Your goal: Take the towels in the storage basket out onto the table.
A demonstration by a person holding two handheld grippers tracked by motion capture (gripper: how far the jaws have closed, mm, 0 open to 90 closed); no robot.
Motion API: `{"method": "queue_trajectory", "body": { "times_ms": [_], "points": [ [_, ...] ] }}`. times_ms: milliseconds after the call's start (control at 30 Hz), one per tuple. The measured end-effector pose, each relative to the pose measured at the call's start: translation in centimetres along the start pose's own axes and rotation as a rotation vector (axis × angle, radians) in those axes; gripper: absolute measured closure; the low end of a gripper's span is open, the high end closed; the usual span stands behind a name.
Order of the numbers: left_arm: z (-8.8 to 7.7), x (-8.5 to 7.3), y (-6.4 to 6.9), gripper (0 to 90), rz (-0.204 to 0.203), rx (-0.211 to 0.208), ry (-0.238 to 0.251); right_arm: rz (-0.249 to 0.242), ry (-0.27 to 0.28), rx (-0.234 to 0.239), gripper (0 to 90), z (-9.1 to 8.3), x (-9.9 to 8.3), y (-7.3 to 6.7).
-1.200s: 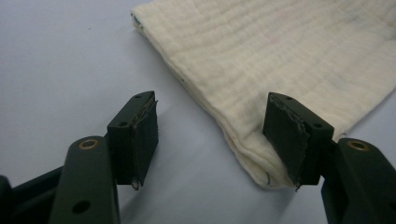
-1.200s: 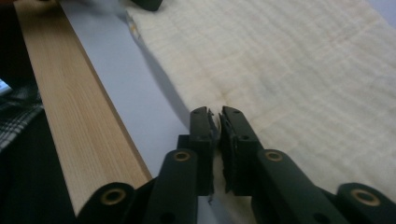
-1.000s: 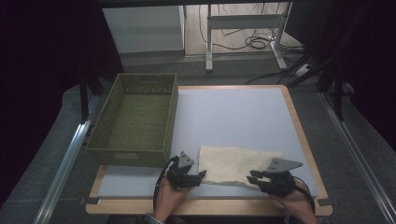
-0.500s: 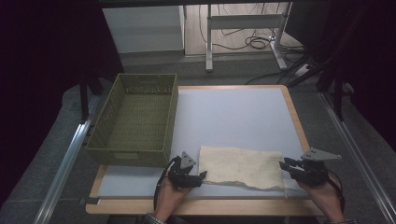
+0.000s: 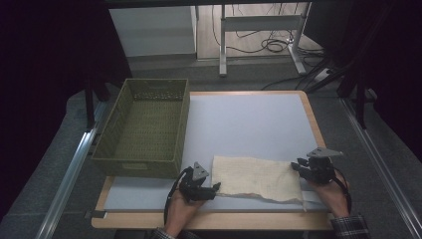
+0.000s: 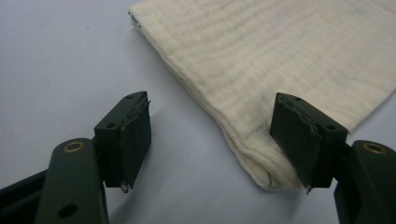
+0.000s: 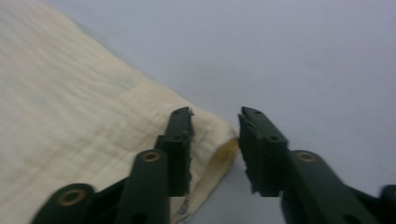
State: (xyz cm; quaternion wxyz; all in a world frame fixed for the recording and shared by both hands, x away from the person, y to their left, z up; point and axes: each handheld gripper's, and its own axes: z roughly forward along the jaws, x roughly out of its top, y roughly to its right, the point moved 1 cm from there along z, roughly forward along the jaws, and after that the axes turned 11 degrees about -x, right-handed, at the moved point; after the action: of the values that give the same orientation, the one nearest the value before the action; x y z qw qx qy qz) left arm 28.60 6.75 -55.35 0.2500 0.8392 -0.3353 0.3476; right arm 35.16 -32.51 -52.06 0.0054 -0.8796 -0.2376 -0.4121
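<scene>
Table bearing a green basket left of a folded cream cloth. Left gripper, jaws spread, straddles the cloth's near-left corner. Right gripper, jaws just closing, brackets the cloth's right corner, not yet pinching.

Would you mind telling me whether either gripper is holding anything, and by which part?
Nothing is gripped yet. The left gripper stands open at one corner of the folded cream muslin cloth; the right gripper, just closing, straddles the opposite corner.
</scene>
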Motion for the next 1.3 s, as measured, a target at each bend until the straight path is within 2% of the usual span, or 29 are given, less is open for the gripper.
{"method": "queue_trajectory", "body": {
  "times_ms": [67,167,267,333,367,467,567,700,800,833,1000,1100,1167,1200,1300],
  "points": [
    [0.0,0.0,0.0,28.9,0.000,0.000,0.000,0.007,-0.001,-0.008,80.2,0.5,-0.2,0.3],
    [0.0,0.0,0.0,28.9,-0.001,-0.001,0.000,0.030,0.013,0.007,80.6,0.7,-0.4,0.8],
    [0.0,0.1,0.1,27.3,0.005,0.007,-0.007,0.011,0.017,-0.022,73.3,0.3,-0.1,0.6],
    [-0.1,0.5,0.2,26.8,0.018,0.023,0.009,0.028,0.038,-0.002,69.8,-0.1,0.4,0.5],
    [0.0,0.9,0.3,26.8,0.022,0.024,0.012,0.033,0.043,0.010,68.9,-0.3,0.6,0.5],
    [0.2,2.6,0.4,27.6,0.031,0.025,0.030,0.007,0.041,0.002,66.5,-0.2,1.3,0.0],
    [0.9,4.4,-0.2,36.1,0.035,0.052,0.031,0.017,0.040,-0.004,63.5,0.0,1.3,0.1],
    [1.9,6.0,-1.5,45.8,0.010,0.113,0.029,0.037,0.042,-0.021,62.0,-0.2,0.8,0.6],
    [2.5,6.6,-2.7,52.8,-0.021,0.135,0.029,0.060,0.042,-0.028,61.8,-0.3,0.5,1.2],
    [2.8,6.8,-3.4,54.1,-0.038,0.128,0.020,0.066,0.042,-0.024,61.8,-0.3,0.4,1.3],
    [3.6,6.2,-5.1,59.1,-0.072,0.114,-0.012,0.083,0.039,-0.003,60.9,-0.1,0.1,1.4],
    [4.1,5.8,-5.5,54.2,-0.091,0.083,0.004,0.083,0.014,0.002,59.6,0.6,-0.1,1.3],
    [4.2,5.9,-5.4,55.4,-0.083,0.078,0.000,0.083,-0.008,0.007,60.2,1.0,-0.4,1.0],
    [4.2,5.8,-5.3,57.9,-0.075,0.070,-0.003,0.085,0.000,0.007,60.8,0.9,-0.4,0.9],
    [4.1,5.9,-4.9,74.9,-0.063,0.016,-0.026,0.084,-0.007,0.031,79.8,0.7,-0.5,0.6]
  ]
}}
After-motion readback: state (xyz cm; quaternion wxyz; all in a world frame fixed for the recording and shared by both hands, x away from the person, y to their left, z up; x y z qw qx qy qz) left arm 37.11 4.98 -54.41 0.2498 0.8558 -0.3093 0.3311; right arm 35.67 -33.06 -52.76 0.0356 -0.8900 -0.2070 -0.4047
